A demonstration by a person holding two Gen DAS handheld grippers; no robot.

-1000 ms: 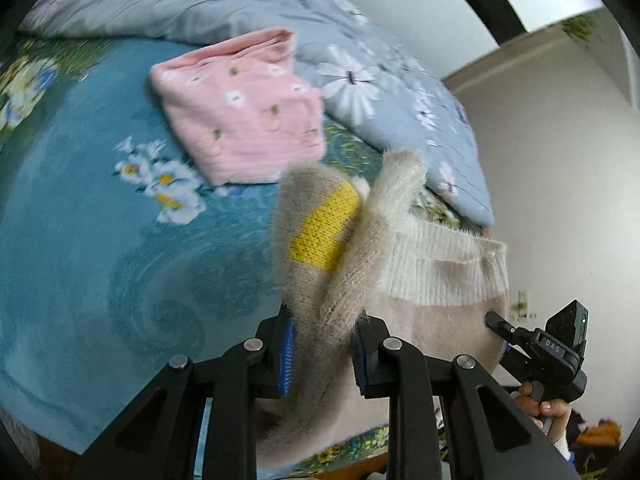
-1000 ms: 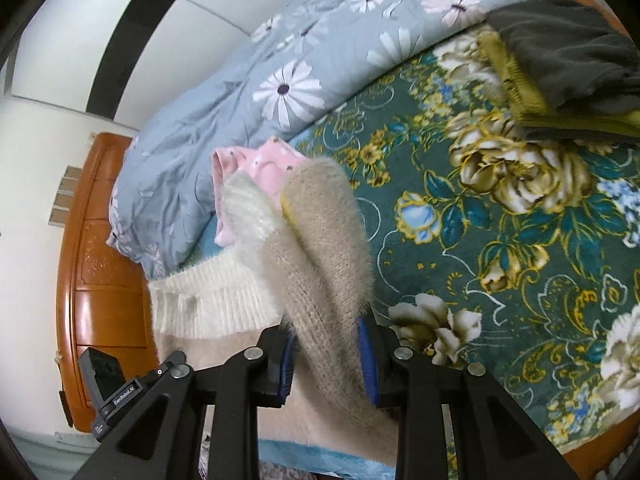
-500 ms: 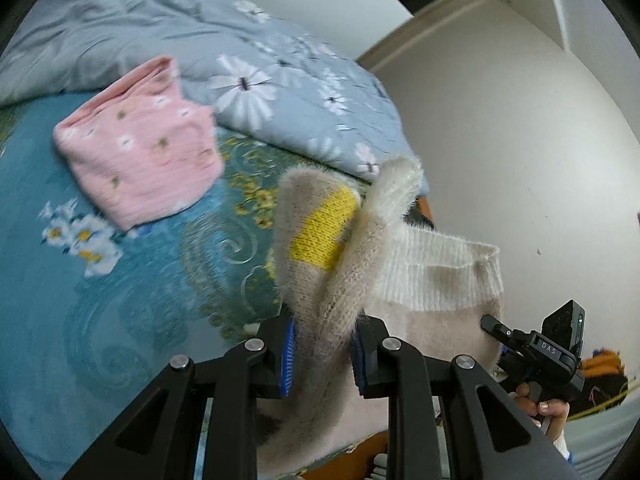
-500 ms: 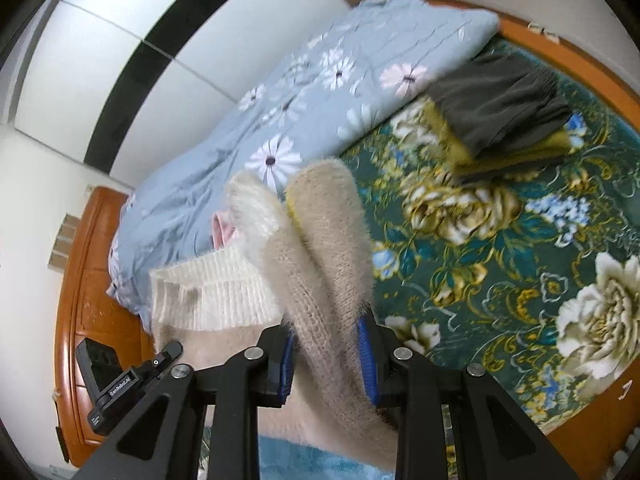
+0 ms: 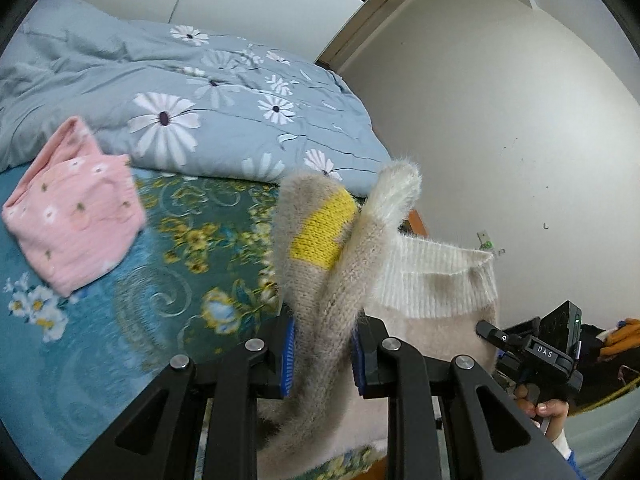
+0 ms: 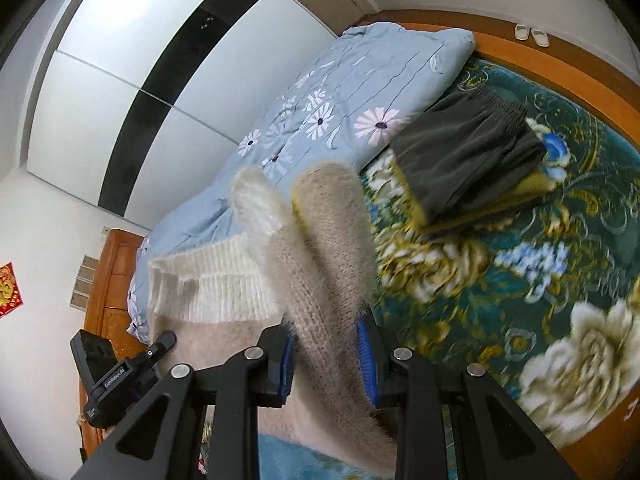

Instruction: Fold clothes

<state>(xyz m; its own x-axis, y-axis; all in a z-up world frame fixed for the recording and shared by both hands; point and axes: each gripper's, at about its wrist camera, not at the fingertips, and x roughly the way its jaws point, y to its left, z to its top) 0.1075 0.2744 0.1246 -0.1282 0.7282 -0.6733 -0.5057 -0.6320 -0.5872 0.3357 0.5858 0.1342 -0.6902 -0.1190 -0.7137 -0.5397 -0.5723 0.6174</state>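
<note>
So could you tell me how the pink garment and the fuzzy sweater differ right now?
The pink garment lies folded on the bed; the sweater hangs unfolded, clamped in the left gripper and right gripper. The pink garment has small flowers; the sweater is beige, cream-ribbed, with a yellow patch.

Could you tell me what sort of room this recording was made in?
Most likely a bedroom in a home. A bed with a floral bedspread fills both views, a blue daisy-print quilt is bunched along it, and tall sliding wardrobe doors stand behind. Folded clothes, such as the pink garment, lie on top.
</note>
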